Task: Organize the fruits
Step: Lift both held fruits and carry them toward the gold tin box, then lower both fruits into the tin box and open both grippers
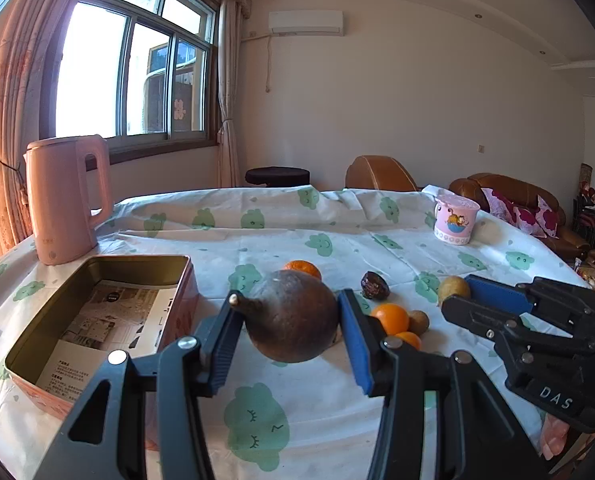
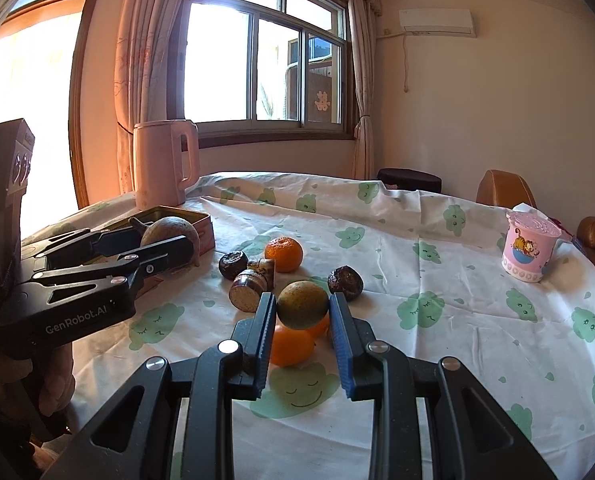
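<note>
My left gripper (image 1: 291, 320) clamps a big brown pear-shaped fruit (image 1: 293, 316), lifted just beside the open tin box (image 1: 97, 312) near the table's left edge. My right gripper (image 2: 302, 310) pinches a greenish-yellow fruit (image 2: 302, 305) above the oranges (image 2: 289, 346) mid-table, over the cloud-print cloth (image 2: 437, 248).

open tin (image 1: 97, 312) sits at the bench's (image 1: 297, 408) left edge w/ nothing above its mouth, newspaper inside. pink kettle (image 1: 67, 196) stands tall right behind it, blocking the far side. fruit cluster (image 2: 285, 254) crowds the bench middle, pieces close together. bare cloth runs wide from there to the pink cup (image 2: 527, 246) at the far right. near edge in front of the cluster is bare too.
</note>
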The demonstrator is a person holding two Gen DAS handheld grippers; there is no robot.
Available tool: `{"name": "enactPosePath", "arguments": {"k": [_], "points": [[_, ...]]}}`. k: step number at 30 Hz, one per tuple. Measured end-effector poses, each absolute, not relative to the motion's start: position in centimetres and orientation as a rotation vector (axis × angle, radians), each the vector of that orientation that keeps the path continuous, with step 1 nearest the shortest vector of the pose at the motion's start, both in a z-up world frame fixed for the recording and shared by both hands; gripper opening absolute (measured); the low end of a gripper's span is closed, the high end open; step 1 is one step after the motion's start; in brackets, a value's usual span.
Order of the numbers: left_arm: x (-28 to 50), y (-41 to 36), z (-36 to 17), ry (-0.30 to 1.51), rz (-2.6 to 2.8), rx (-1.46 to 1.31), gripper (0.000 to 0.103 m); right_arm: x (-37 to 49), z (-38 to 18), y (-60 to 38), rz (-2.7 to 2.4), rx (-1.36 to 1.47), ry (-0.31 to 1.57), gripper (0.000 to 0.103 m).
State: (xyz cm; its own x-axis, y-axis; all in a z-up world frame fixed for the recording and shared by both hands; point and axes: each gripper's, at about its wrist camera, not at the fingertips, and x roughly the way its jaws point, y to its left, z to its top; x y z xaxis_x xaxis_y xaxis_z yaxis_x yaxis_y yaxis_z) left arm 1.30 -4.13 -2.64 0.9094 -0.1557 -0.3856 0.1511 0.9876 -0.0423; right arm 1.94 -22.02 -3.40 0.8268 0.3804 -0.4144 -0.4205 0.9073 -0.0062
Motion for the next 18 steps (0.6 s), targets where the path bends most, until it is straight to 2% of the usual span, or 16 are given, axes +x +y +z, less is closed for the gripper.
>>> {"name": "enactPosePath", "arguments": {"k": [18], "points": [[3.2,5.8,-1.8,0.465,0.033,-0.058,0.050,5.1,0.2,-11.7,0.627,-0.180,0.421,0.029]]}}
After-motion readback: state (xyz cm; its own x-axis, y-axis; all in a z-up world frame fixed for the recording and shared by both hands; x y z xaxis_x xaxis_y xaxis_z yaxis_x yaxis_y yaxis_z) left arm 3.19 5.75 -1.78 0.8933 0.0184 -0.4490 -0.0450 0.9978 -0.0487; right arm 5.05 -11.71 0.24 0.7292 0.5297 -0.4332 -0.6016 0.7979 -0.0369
